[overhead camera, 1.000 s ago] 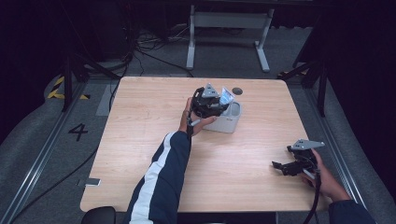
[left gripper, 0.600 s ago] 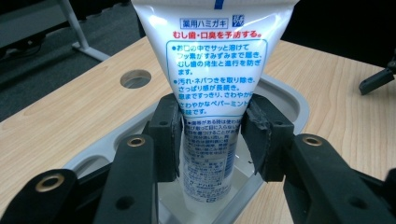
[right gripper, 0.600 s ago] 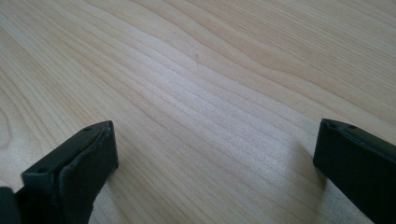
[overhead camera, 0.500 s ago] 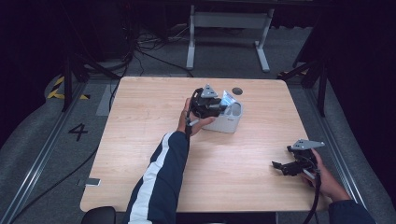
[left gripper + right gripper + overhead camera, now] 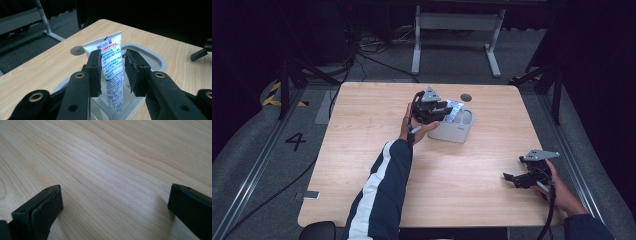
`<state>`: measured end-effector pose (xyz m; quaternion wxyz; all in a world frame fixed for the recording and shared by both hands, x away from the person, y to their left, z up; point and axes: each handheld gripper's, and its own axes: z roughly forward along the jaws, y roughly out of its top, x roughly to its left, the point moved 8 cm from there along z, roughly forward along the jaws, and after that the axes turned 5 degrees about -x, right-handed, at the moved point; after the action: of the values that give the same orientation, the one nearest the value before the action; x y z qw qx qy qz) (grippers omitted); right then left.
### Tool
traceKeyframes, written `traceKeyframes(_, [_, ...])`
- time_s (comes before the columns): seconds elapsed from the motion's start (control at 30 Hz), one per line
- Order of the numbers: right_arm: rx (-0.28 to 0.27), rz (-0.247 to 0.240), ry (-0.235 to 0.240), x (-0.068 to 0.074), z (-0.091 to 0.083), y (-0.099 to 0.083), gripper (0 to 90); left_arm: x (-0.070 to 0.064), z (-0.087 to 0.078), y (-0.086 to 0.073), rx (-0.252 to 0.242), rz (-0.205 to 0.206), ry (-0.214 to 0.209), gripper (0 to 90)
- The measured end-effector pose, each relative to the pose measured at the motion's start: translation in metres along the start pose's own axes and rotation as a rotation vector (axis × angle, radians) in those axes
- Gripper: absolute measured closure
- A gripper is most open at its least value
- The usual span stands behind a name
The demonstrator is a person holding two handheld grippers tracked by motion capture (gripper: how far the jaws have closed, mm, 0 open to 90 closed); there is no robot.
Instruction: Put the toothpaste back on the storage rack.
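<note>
A white toothpaste tube with blue print [image 5: 112, 67] stands tilted, crimped end up, in a grey plastic holder [image 5: 156, 61] at the table's far middle. My left gripper [image 5: 113, 56] is at the holder, one jaw on each side of the tube. The left jaw touches it and a thin gap shows at the right jaw, so it is open. In the high view the tube [image 5: 455, 107] sticks out of the holder [image 5: 458, 132] just past the left gripper [image 5: 446, 112]. The right gripper [image 5: 513, 178] rests open near the right front edge, and its jaws [image 5: 115, 195] have bare wood between them.
A round cable hole [image 5: 466, 97] lies in the tabletop just behind the holder. The holder has a second compartment [image 5: 466, 119] on its right. A white desk frame [image 5: 455, 22] and cables stand on the floor beyond the table. The right gripper [image 5: 200, 52] shows far off.
The left gripper has moved slightly right and down with the tube, which now stands in the holder. The right gripper has stayed where it was.
</note>
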<state>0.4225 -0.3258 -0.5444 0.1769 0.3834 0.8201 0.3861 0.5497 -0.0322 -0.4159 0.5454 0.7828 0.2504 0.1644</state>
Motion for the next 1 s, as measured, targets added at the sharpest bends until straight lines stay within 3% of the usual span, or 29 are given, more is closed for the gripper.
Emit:
traceKeyframes(0.17, [0.000, 0.000, 0.000, 0.000, 0.000, 0.000, 0.0, 0.001, -0.002, -0.001, 0.007, 0.008, 0.007, 64.7])
traceKeyframes(0.33, [0.000, 0.000, 0.000, 0.000, 0.000, 0.000, 0.0, 0.000, -0.005, -0.002, 0.031, 0.050, 0.009, 63.9])
traceKeyframes(1.0, [0.000, 0.001, -0.001, 0.000, 0.000, 0.000, 0.0, -0.010, -0.027, -0.004, 0.072, 0.131, 0.009, 60.7])
